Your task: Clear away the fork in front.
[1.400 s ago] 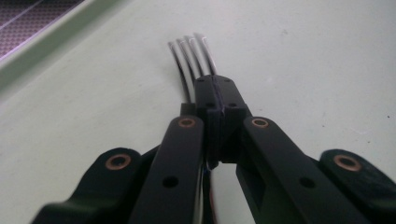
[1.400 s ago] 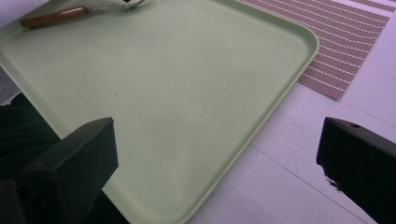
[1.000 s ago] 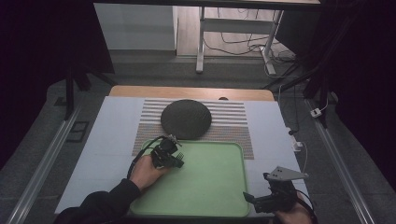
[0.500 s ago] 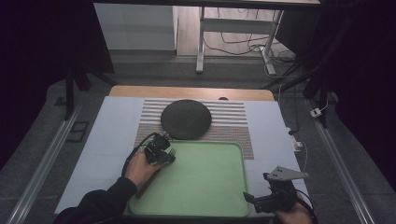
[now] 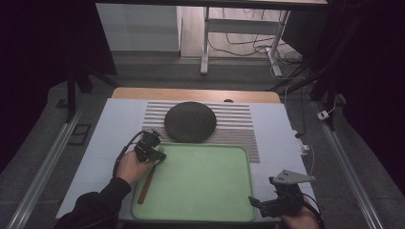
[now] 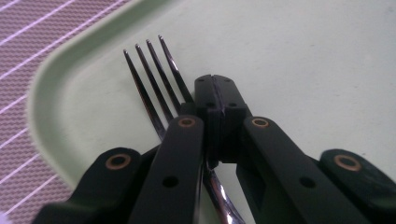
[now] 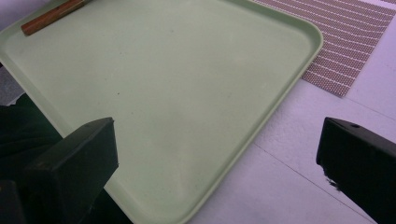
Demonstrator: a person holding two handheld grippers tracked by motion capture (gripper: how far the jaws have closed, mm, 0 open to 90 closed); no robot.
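Overhead, the left gripper [image 5: 154, 151] is sitting at the near-left corner of the green tray [image 5: 205, 191], pinching a fork [image 5: 145, 183] whose wooden handle is lying along the tray's left rim; the right gripper [image 5: 267, 204] is resting off the tray's near-right corner. Left gripper view: jaws are pressing together on the fork's [image 6: 156, 81] neck, tines pointing out over the tray [image 6: 303, 56]. Right gripper view: jaws are standing spread, with the tray [image 7: 187, 93] between them and the fork handle [image 7: 51, 16] lying far across it
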